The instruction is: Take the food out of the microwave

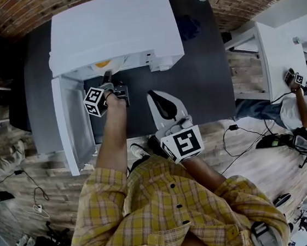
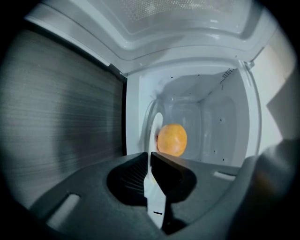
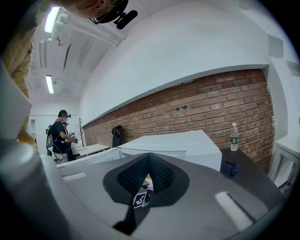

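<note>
Head view: we see the white microwave standing open on the dark table, the brick wall at the far side; the left gripper is in its mouth. Left gripper view: the jaws pinch the white plate; the orange food is on it, inside the cavity. Right gripper view: the right gripper hangs near us, pressed together and empty.

Microwave cavity open ahead, its door out wide on the left, free tabletop on the right.

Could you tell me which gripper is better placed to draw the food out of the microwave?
Left. The left gripper is in the microwave, fingers shut on the plate with the orange; the right gripper sits outside.
</note>
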The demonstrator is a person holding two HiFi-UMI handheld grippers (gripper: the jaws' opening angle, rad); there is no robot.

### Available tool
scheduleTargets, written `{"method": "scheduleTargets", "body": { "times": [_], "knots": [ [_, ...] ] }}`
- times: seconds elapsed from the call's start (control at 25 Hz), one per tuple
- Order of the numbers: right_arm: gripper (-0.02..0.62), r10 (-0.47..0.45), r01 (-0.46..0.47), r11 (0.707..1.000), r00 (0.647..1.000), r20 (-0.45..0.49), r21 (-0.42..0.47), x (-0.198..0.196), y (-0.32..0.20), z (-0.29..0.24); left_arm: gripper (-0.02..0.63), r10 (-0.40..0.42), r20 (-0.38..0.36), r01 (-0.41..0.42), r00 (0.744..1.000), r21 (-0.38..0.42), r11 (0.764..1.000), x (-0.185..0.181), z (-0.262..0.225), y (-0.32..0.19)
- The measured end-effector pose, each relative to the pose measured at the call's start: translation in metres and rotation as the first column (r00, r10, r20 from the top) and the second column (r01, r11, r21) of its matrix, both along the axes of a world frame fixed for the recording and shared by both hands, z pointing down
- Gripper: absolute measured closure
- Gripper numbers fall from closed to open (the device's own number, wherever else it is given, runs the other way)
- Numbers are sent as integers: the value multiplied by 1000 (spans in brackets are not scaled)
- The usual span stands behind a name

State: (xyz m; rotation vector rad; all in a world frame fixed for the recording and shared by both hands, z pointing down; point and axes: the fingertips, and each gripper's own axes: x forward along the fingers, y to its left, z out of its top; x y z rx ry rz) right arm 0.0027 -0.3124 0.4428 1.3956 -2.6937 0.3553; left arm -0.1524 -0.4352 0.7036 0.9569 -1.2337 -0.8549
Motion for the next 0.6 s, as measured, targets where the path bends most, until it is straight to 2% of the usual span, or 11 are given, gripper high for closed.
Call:
{"method": "scheduleTargets", "body": {
  "times": [0.6],
  "knots": [
    [592,7,-7,1000,1000,-1,18,-4,22,-5,595,35,18,-36,999,62,997,0,-21,20]
  ]
}}
